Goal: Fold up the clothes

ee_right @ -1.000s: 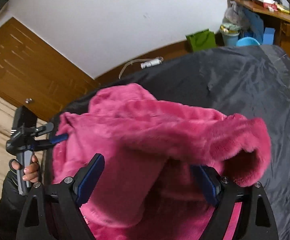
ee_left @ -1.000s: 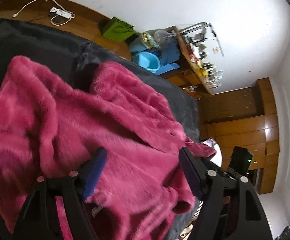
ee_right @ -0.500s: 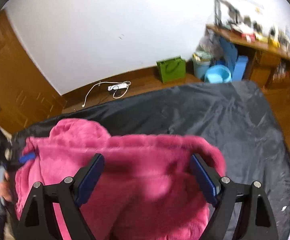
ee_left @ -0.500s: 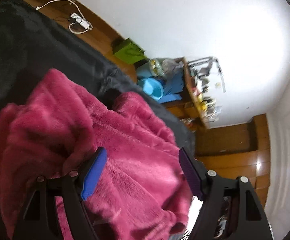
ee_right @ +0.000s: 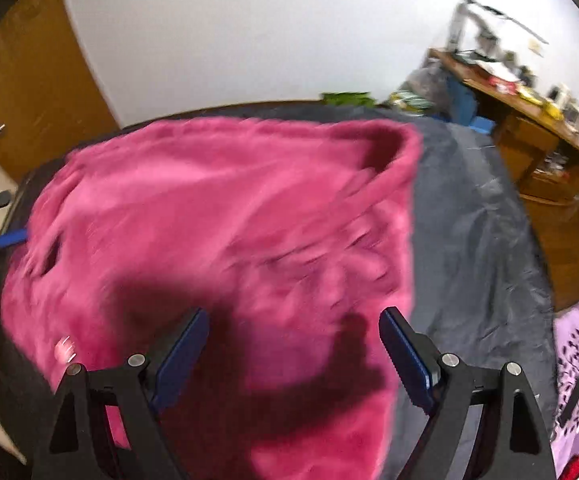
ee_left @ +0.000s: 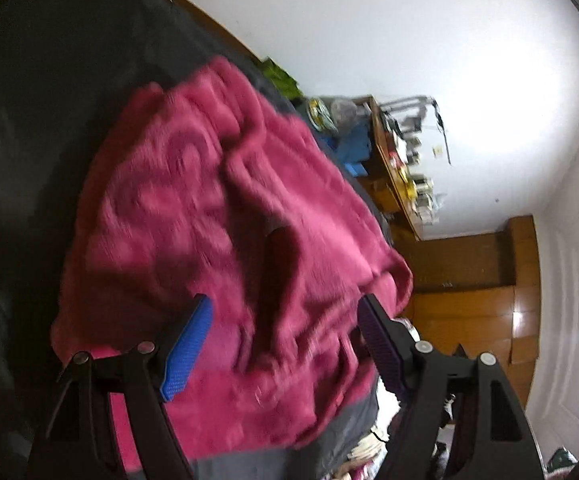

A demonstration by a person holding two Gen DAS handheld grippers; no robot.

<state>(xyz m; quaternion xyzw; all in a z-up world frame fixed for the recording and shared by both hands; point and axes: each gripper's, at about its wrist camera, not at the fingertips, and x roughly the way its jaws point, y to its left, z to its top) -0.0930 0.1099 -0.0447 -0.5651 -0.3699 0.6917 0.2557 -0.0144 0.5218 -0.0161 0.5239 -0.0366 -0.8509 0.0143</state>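
Currently both grippers, left gripper [ee_left: 285, 324] and right gripper [ee_right: 293, 336], are hovering with fingers spread, gripping nothing, over the pink fleece garment [ee_right: 225, 232], which is lying on the dark bed cover [ee_right: 469, 248], likely seeking edges at 6 o'clock.

Change from the earlier frames. The pink fleece garment [ee_right: 225, 216], bunched into a raised roll across the middle of the right wrist frame a second ago, now lies spread and flatter over the dark cover [ee_right: 469, 216], filling the frame's centre and left. In the left wrist frame the garment [ee_left: 217, 216] reaches higher toward the upper centre and hides the blue basin seen before. Both frames are now motion-blurred.
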